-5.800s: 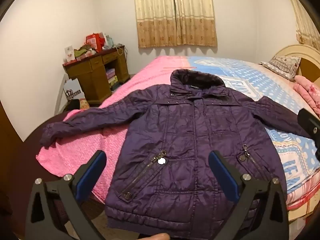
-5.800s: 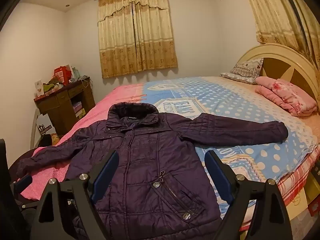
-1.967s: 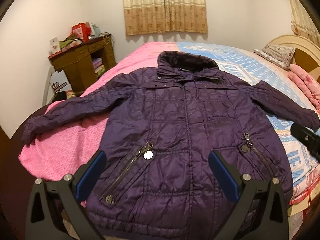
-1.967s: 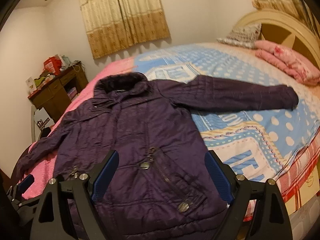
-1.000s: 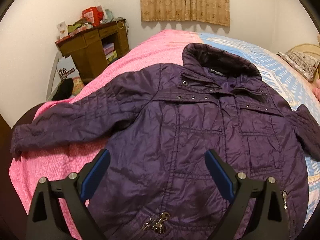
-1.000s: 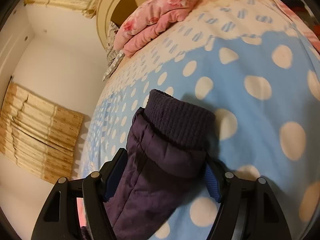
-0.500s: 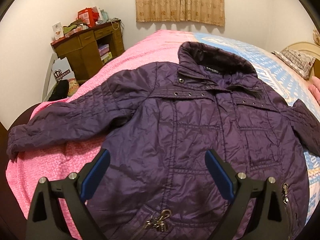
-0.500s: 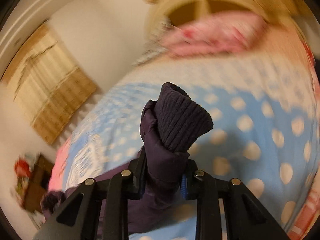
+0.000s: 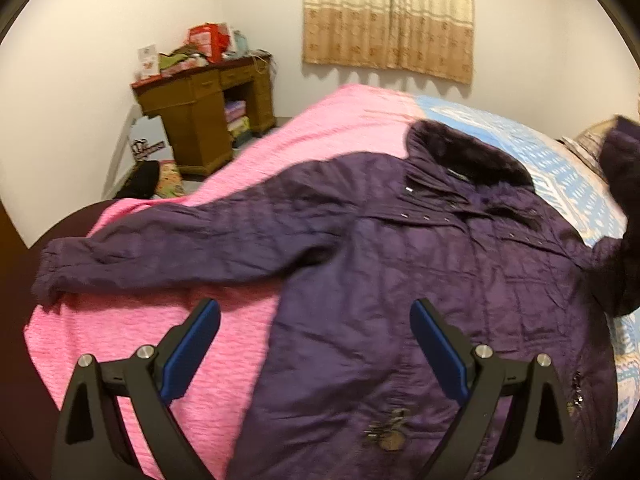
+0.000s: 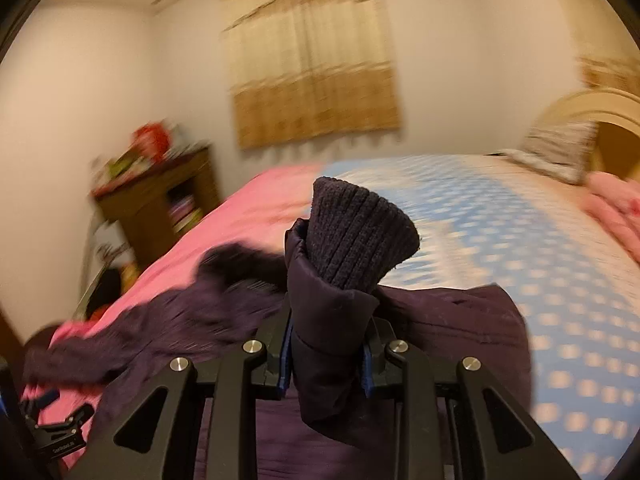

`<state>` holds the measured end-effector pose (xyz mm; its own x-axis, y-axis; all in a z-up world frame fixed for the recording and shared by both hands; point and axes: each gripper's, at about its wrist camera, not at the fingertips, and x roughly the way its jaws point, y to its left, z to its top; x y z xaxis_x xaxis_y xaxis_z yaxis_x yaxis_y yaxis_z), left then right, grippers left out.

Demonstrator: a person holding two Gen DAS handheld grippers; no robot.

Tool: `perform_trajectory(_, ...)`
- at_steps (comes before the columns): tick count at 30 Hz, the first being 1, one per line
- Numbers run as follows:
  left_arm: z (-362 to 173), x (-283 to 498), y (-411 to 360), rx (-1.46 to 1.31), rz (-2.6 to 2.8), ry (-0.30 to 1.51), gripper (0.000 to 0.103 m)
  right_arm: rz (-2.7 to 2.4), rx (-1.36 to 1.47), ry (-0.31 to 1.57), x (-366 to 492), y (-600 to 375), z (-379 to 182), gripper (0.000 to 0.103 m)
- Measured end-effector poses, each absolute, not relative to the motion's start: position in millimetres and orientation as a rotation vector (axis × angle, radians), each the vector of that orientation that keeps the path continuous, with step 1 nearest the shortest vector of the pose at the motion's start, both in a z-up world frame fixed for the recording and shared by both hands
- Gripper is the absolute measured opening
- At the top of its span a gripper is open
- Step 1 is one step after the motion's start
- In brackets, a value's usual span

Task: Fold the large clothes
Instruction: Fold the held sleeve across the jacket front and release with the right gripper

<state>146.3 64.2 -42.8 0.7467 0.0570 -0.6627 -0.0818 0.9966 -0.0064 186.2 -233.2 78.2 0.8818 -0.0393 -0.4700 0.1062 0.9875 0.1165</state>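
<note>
On the bed (image 9: 352, 120), a dark purple quilted jacket with a furry black collar (image 9: 420, 280) lies face up, its body across the seam where the pink bedspread (image 9: 120, 344) meets the blue polka-dot sheet (image 10: 540, 240). One sleeve (image 9: 180, 248) stretches flat over the pink side toward the bed's edge. The other sleeve (image 10: 336, 312) is lifted off the bed: the right gripper (image 10: 325, 360) has just been closing on it, and its blue pads now pinch the quilted fabric just below the ribbed knit cuff (image 10: 360, 232), which sticks up above the jaws. In the left wrist view this raised sleeve shows as a dark shape at the right edge, above the jacket's shoulder.

The left gripper (image 9: 316, 344) hovers over the jacket's lower front and the pink bedspread beside it, jaws spread wide with nothing between the blue pads. A metal zipper pull (image 9: 388, 436) sits on the jacket near the bottom of that view.

Beyond the bed, a brown wooden desk (image 9: 200, 120) piled with coloured boxes stands against the white wall, and beige patterned curtains (image 9: 388, 20) hang at the back. A patterned pillow (image 10: 556, 148) and a folded pink blanket (image 10: 616, 208) lie by the cream headboard (image 10: 600, 108). The right wrist view is motion-blurred.
</note>
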Motion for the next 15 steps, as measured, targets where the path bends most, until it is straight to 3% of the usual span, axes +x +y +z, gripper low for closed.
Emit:
perform_trajectory(9, -48.8, 152.9, 103.7, -0.049, 0.156, 0.706, 0.098, 0.142, 0.064, 0.635, 261.7, -80.4, -10.5, 0.027)
perform_trajectory(11, -52.1, 153.0, 111.7, -0.052, 0.164, 0.712, 0.098, 0.177, 0.050, 0.675, 273.9, -61.0, -33.8, 0.034)
perform_trajectory(12, -53.3, 152.7, 115.2, -0.055, 0.166, 0.714, 0.098, 0.190, 0.054, 0.691, 277.5, -56.5, -41.5, 0.046)
perform_trajectory(13, -55.3, 153.9, 119.1, -0.060, 0.171, 0.718, 0.098, 0.254, 0.085, 0.724, 282.9, -53.6, -52.0, 0.065)
perform_trajectory(15, -59.1, 156.1, 124.3, -0.068, 0.182, 0.728, 0.098, 0.360, 0.167, 0.750, 286.1, -53.0, -61.4, 0.080)
